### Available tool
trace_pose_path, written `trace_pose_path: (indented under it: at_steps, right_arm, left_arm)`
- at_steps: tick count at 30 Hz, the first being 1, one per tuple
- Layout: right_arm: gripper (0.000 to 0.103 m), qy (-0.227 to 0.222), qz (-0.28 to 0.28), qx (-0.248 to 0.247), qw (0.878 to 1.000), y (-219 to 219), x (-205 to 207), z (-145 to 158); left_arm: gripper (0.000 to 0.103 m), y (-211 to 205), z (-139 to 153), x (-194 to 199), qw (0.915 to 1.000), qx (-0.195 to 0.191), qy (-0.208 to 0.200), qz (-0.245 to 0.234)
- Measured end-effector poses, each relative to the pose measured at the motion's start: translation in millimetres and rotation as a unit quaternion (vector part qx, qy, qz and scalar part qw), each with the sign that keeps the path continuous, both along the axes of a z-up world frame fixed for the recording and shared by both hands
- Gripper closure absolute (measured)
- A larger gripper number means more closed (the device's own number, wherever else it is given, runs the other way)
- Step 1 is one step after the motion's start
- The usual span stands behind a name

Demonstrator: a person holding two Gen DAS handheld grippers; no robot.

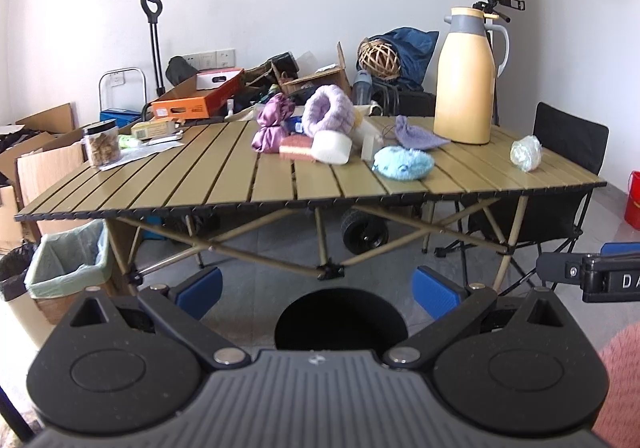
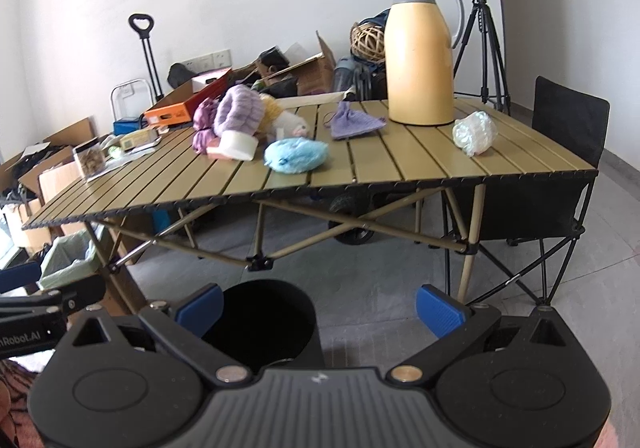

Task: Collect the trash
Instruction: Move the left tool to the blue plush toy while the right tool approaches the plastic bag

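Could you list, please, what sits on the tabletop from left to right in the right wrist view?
Clear jar → purple satin cloth → lilac fuzzy slipper → light blue fluffy toy → purple knit pouch → yellow thermos jug → crumpled plastic wad.

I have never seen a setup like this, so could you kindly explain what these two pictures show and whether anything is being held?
A person carries two hand-held claws, each with a fisheye camera looking along its blue fingers. One picture is from the left claw, the other from the right claw. Both are open and hold nothing. Ahead stands a slatted folding table with a yellow thermos jug, a crumpled plastic wad, a fluffy blue item and other soft things. A lined bin stands on the floor at the left.
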State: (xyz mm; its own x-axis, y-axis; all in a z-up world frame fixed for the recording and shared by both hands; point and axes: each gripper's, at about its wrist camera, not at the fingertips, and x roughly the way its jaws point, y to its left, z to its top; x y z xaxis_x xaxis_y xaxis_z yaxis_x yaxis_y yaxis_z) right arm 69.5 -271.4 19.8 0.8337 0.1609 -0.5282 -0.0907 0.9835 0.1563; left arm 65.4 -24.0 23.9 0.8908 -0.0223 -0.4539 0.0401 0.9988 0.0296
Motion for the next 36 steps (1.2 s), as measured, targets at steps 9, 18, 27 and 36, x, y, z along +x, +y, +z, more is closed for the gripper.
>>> trace_pose_path:
  at_steps: [9,18,27,36]
  right_arm:
    - [0.000,-0.015,-0.032,0.011,0.999,-25.3,35.2,3.0]
    - [0.000,-0.042,-0.066,0.009,0.997,-50.9,80.2,13.6]
    - [0.000,-0.060,-0.105,-0.005,0.993,-76.7,129.8,15.5]
    - [0.000,-0.070,-0.147,-0.020,0.986,-98.7,177.9,12.9]
  left_arm:
    - [0.000,-16.3,10.4,44.4,0.9997,-0.002,-0.025,-0.004]
    - [0.000,-41.2,21.0,100.4,0.9987,-0.019,-0.043,-0.019]
    - [0.000,-66.5,16.9,158.4,0.9978,-0.031,-0.037,-0.046]
    - [0.000,-83.8,5.1,215.0,0.9975,-0.044,-0.018,-0.053]
